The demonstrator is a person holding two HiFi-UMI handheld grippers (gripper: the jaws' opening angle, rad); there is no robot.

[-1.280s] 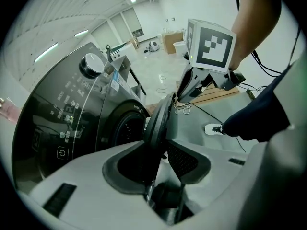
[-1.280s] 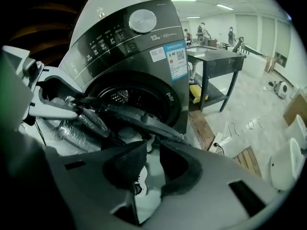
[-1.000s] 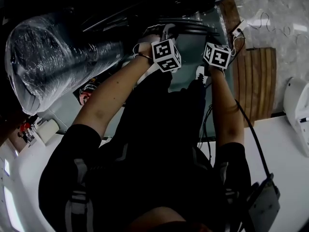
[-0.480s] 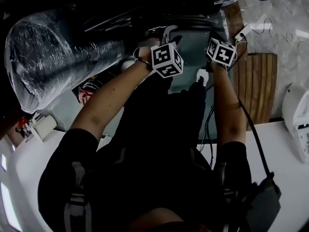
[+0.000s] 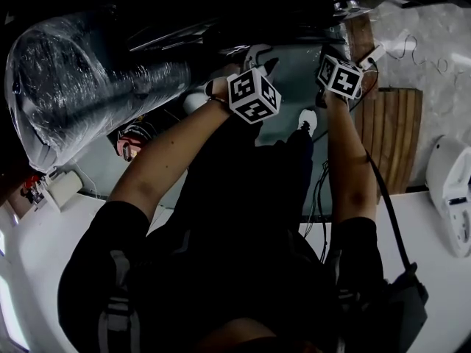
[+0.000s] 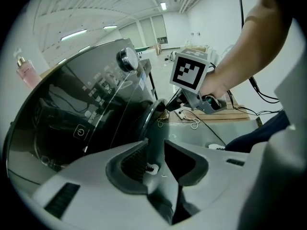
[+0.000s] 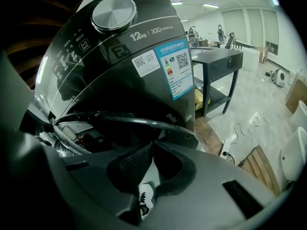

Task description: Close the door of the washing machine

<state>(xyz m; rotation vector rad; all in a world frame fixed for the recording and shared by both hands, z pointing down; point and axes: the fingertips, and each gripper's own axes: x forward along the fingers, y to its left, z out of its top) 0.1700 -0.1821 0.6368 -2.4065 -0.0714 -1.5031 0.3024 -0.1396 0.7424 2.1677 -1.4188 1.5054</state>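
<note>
lining up to push the washer door (image 7: 144, 122) shut
left gripper (image 6: 156, 146) just narrowing to half-open, right gripper (image 7: 152, 146) just closing tight, both empty; needing a firm push next.

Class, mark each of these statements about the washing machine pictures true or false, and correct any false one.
1. The washing machine has a round silver dial on its top panel. True.
2. The right gripper's jaws stand wide apart. False: the right gripper is shut. Its jaws have just been closing and nothing is held between them.
3. A blue label with a square code is stuck on the machine. True.
4. The left gripper clamps a towel. False: the left gripper has its jaws apart with nothing between them, though they have just been closing.
5. A black table stands beyond the machine. True.
</note>
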